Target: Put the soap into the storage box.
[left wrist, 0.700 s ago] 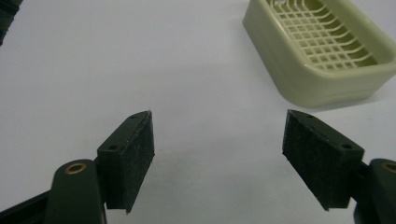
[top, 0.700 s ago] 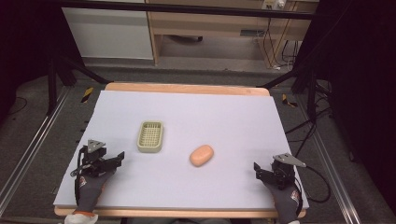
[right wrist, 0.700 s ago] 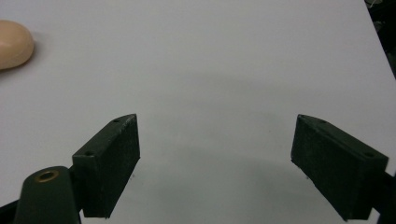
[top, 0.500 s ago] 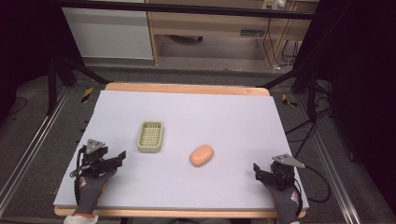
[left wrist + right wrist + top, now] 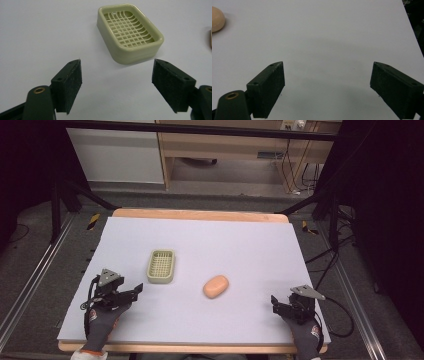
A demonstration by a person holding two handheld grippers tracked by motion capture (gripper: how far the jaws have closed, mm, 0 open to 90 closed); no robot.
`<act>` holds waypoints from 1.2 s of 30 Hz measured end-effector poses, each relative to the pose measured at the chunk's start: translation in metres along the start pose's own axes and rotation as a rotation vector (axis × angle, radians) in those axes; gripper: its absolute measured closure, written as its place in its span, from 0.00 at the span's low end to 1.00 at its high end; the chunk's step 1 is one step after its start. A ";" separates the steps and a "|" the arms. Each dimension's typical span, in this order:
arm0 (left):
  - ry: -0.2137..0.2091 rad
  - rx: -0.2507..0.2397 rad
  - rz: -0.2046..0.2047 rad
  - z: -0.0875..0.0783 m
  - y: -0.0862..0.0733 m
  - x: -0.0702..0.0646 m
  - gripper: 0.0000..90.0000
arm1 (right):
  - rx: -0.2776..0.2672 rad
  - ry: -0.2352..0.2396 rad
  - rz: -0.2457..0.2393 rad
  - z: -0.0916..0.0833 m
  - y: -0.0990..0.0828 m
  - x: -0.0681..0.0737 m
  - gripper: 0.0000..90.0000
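1. While I hold one tool in each hand at the near edge of the table [image 5: 200,227], my left gripper [image 5: 134,291] is at about 8 o'clock on the white surface and my right gripper [image 5: 274,301] at about 4 o'clock, well apart from each other.
2. Both tools are spread wide; in the left gripper view and the right gripper view the black pads [image 5: 71,85] stand far from each other with nothing between them.
3. From my left gripper, the pale green soap dish [image 5: 130,32] lies near, toward 12 o'clock, slightly to the right; its grid bottom holds nothing.
4. Close to the table's middle, at about 5 o'clock from the dish and apart from it, lies the peach-coloured oval soap [image 5: 216,286].
5. From my right gripper, the soap is at about 10 o'clock, at the upper left corner of its view.
6. Beyond the far table edge, at 12 o'clock, I see a wooden shelf unit [image 5: 235,150] and cables [image 5: 287,167] on the floor.
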State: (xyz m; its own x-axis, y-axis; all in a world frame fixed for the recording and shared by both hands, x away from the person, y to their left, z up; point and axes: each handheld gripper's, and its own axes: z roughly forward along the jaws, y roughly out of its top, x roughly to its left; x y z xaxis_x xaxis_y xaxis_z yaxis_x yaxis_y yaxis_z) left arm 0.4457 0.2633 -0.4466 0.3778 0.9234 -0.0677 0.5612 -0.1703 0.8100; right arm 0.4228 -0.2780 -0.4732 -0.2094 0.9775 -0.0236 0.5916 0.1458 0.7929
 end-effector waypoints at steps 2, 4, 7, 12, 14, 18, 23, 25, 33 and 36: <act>0.001 0.004 0.011 0.000 0.000 -0.001 0.25 | 0.000 0.000 0.000 0.000 0.000 0.000 0.14; -0.005 0.001 0.015 0.001 0.001 -0.006 0.25 | 0.000 0.000 -0.005 0.000 0.000 0.000 0.13; -0.014 0.003 0.020 0.001 0.002 -0.010 0.24 | 0.003 -0.005 -0.011 0.000 0.000 0.001 0.13; -0.026 0.009 0.034 0.003 0.003 -0.016 0.23 | -0.002 -0.005 -0.009 -0.001 0.000 0.002 0.13; -0.030 0.008 0.041 0.003 0.004 -0.019 0.23 | -0.006 -0.007 -0.011 -0.001 0.001 0.002 0.13; -0.042 0.007 0.057 0.004 0.006 -0.025 0.23 | -0.004 -0.008 -0.010 -0.001 0.000 0.002 0.13; -0.051 0.010 0.068 0.005 0.007 -0.030 0.22 | -0.006 -0.012 -0.013 -0.001 0.001 0.003 0.13; -0.057 0.012 0.074 0.006 0.007 -0.033 0.21 | -0.004 -0.014 -0.013 0.000 0.001 0.003 0.13; -0.072 0.009 0.084 0.006 0.010 -0.038 0.20 | -0.005 -0.022 -0.019 -0.001 0.001 0.003 0.13; -0.079 0.012 0.088 0.006 0.012 -0.040 0.20 | -0.007 -0.025 -0.018 -0.001 0.001 0.003 0.13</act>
State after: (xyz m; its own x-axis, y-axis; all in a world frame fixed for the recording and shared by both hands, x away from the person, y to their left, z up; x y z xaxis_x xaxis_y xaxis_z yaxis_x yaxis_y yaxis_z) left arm 0.4416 0.2225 -0.4377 0.4825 0.8748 -0.0423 0.5316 -0.2541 0.8080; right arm 0.4223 -0.2747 -0.4721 -0.2007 0.9782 -0.0528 0.5826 0.1625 0.7964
